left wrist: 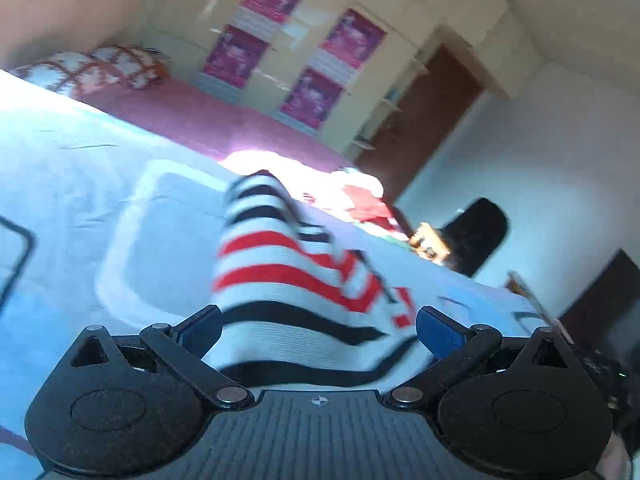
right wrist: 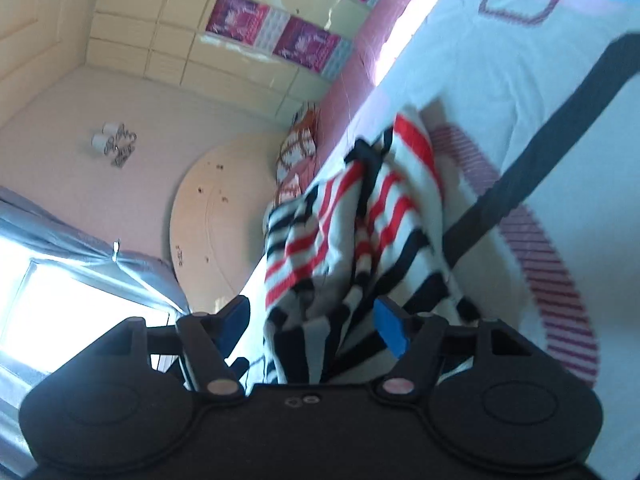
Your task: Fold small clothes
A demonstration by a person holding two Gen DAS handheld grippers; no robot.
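Note:
A small white garment with red and black stripes (left wrist: 288, 280) lies crumpled on the pale blue bedsheet (left wrist: 72, 168). My left gripper (left wrist: 318, 330) is open, its blue-padded jaws wide apart, with the garment's near edge lying between them. In the right wrist view the same striped garment (right wrist: 340, 232) hangs bunched and partly lifted off the bed. My right gripper (right wrist: 314, 320) is open, and the cloth's lower folds sit between its blue pads without being pinched.
More clothes, white and red (left wrist: 352, 196), lie in a heap at the bed's far side. Patterned pillows (left wrist: 92, 66) sit at the head. A cream wardrobe with pink posters (left wrist: 296, 52) and a brown door (left wrist: 424, 120) stand behind. A window (right wrist: 68, 304) is at the right gripper's left.

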